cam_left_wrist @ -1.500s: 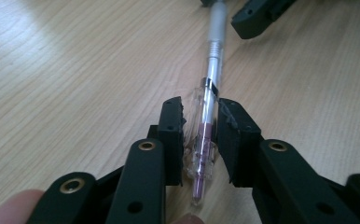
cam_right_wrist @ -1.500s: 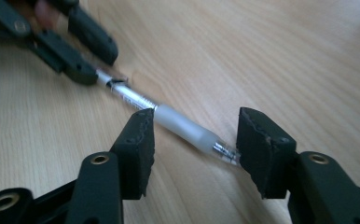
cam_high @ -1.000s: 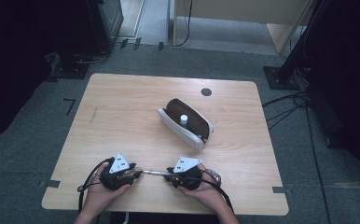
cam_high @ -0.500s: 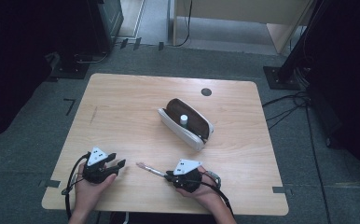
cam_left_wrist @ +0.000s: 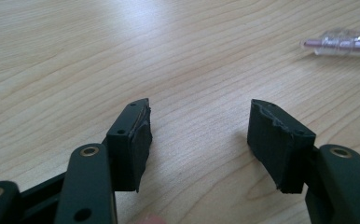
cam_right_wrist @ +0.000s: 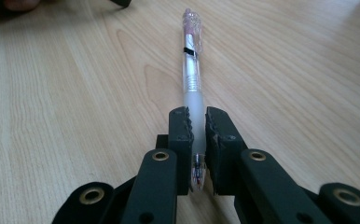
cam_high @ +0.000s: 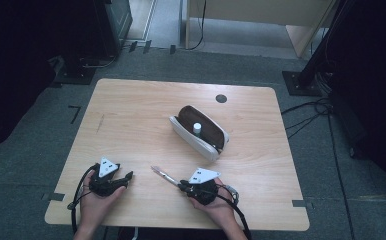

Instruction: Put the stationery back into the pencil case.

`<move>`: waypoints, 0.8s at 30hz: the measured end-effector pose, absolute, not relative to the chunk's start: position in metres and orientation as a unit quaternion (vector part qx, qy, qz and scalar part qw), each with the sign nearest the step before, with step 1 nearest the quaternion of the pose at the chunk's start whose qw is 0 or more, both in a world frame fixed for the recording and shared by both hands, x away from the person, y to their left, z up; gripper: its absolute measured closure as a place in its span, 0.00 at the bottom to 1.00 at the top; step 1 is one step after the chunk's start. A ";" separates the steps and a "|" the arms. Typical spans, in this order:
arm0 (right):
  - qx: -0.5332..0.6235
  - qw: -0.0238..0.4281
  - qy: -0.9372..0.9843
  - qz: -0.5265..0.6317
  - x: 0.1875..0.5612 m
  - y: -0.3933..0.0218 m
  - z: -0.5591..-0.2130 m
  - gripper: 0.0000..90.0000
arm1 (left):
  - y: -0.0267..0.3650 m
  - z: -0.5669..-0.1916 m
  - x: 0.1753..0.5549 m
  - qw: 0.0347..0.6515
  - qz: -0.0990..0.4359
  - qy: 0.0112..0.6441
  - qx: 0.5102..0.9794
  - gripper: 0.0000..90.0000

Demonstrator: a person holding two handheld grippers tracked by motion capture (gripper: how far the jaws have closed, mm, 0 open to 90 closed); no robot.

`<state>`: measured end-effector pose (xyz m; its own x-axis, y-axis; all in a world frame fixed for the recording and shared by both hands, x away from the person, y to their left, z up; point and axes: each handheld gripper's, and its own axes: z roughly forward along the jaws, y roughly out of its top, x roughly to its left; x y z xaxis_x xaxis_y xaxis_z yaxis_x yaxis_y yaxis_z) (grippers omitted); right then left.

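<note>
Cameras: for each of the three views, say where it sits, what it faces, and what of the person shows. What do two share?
High view: overhead, facing the table; both hands, both grippers.
Left gripper view: along open jaws, over wood.
Right gripper view: along jaws clamping the pen.
Shared: all three show the pen.

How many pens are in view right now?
1: the pen is clamped in the right gripper near the table's front edge. More could be hidden inside the open pencil case.
</note>
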<state>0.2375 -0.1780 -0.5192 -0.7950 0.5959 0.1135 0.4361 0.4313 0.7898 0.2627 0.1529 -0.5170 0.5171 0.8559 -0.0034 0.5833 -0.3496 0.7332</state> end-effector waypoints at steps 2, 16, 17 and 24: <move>0.314 0.094 0.836 0.440 0.237 -0.180 -0.516 0.90 | 0.153 -0.517 0.263 0.349 0.194 0.451 0.799 0.42; 0.335 0.124 0.807 0.470 0.238 -0.205 -0.471 0.90 | 0.144 -0.520 0.264 0.320 0.179 0.444 0.818 0.00; 0.335 0.127 0.805 0.473 0.239 -0.206 -0.468 0.90 | 0.144 -0.520 0.264 0.319 0.180 0.445 0.817 0.00; 0.344 0.147 0.792 0.483 0.244 -0.217 -0.442 0.90 | 0.144 -0.520 0.265 0.319 0.180 0.446 0.817 0.00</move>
<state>0.2441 -0.2172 -0.4416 -0.7199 0.6867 0.1007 0.4036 0.2961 0.8657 0.2646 0.1445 -0.5197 0.5383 0.8427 0.0091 0.6132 -0.3991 0.6817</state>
